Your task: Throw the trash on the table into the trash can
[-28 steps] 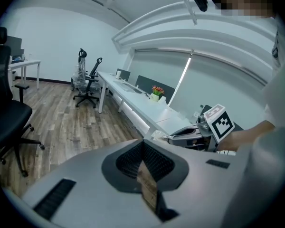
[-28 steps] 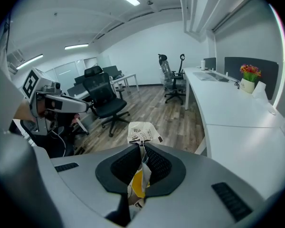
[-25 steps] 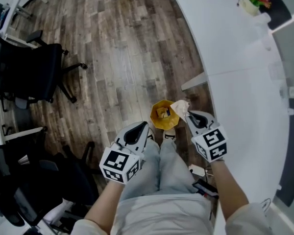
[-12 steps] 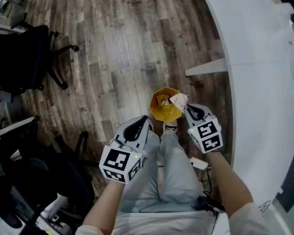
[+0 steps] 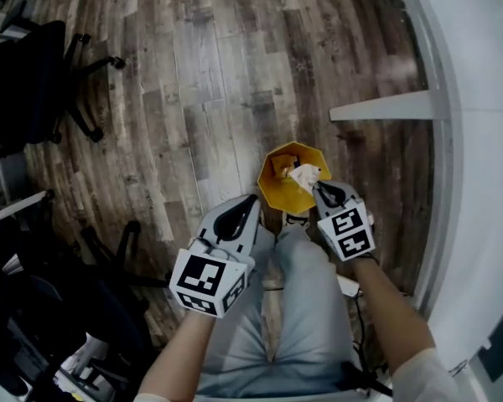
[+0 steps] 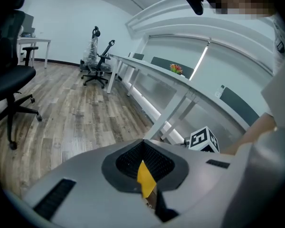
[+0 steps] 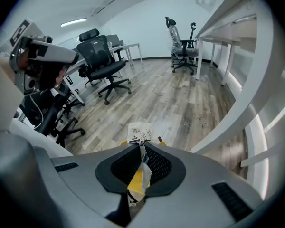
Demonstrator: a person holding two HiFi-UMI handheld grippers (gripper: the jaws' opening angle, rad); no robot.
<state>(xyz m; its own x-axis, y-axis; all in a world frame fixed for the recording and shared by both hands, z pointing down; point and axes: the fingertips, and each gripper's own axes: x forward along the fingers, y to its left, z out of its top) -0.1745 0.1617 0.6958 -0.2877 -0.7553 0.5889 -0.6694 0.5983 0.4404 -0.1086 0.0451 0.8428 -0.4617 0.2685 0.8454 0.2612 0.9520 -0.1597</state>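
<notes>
A yellow trash can (image 5: pixel 287 178) stands on the wood floor just ahead of my feet. My right gripper (image 5: pixel 318 188) hangs over the can's right rim, shut on a crumpled white printed wrapper (image 5: pixel 305 174) that sticks out past the jaws over the can's mouth. In the right gripper view the wrapper (image 7: pixel 139 132) is pinched between the closed jaws of the right gripper (image 7: pixel 141 146). My left gripper (image 5: pixel 250 203) is left of the can, jaws together. In the left gripper view, the left gripper (image 6: pixel 143 144) shows a thin yellow sliver in its slit; I cannot tell what it is.
A white curved desk (image 5: pixel 486 141) runs along the right, with its support bar (image 5: pixel 386 107) beyond the can. Black office chairs (image 5: pixel 33 74) stand at the left. The person's legs (image 5: pixel 302 308) fill the lower middle, with a cable box (image 5: pixel 350 286) by the right leg.
Both grippers have sunk toward the floor. The right one carried the wrapper from beside the can's right edge to over its mouth. The left stays shut beside the can.
</notes>
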